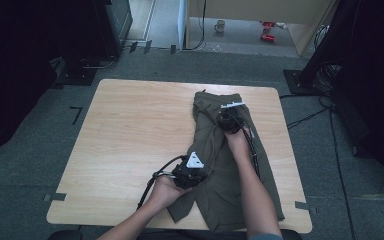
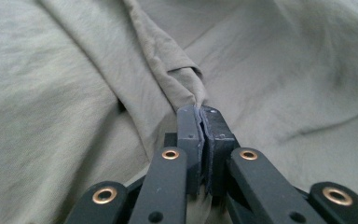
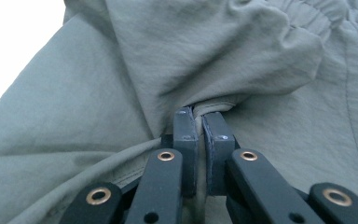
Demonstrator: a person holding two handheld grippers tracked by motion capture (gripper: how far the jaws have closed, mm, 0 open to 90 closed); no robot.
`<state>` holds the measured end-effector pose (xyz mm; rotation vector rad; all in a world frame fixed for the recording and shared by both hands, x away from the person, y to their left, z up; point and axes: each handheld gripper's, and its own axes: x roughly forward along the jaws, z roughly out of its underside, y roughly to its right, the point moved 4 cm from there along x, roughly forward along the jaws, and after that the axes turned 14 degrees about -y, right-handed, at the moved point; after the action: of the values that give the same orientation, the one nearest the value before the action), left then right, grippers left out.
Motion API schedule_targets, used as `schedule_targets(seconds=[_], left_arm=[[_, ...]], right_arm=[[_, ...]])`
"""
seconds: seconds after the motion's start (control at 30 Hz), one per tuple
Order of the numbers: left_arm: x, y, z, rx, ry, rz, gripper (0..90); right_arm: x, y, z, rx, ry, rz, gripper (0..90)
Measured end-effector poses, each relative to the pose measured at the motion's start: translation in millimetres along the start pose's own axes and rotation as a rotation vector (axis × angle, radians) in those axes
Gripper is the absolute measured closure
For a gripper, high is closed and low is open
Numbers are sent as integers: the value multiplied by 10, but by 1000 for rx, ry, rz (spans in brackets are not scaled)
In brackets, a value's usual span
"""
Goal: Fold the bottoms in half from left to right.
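Note:
An olive-green garment (image 1: pixel 225 170), which looks like shorts with an elastic waistband (image 3: pixel 317 14), lies lengthwise on the right half of the wooden table (image 1: pixel 130 135). My left gripper (image 1: pixel 200 176) is at the garment's left edge near the front, shut on a pinched fold of the cloth (image 2: pixel 186 88). My right gripper (image 1: pixel 228 120) is farther back near the waistband end, shut on another fold of cloth (image 3: pixel 209 105). Both pairs of jaws press together with fabric between them.
The left half of the table is bare wood. Cables (image 1: pixel 150 187) trail from both grippers. Dark equipment and stands ring the table on a grey carpet (image 1: pixel 30 150). Tape marks (image 1: pixel 55 196) sit at the table's front corners.

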<state>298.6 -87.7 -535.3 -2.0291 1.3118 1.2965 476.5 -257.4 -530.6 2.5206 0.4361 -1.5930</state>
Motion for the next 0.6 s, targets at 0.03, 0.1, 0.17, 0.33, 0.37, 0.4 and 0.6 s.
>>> schedule_targets(seconds=[0.03,0.1,0.17,0.33,0.37,0.4,0.6], left_arm=[[-12,-42,12,-7,-1,-1,882],[-43,-119,40,-12,-6,-8,883],[-76,-197,70,-22,-4,-22,883],[-206,-490,189,-55,-9,-65,883],[-232,-553,214,-68,-8,-69,882],[-262,-620,240,-79,-11,-78,882],[-414,-1014,388,-160,5,-100,882]], right_arm=[[7,-12,-7,-4,2,0,856],[26,-49,-27,-6,3,1,856],[46,-90,-51,-7,8,-2,856],[96,-209,-126,-14,18,-12,856],[106,-237,-142,-17,19,-13,856],[118,-266,-157,-22,24,-14,856],[185,-439,-265,-27,30,-41,855]])
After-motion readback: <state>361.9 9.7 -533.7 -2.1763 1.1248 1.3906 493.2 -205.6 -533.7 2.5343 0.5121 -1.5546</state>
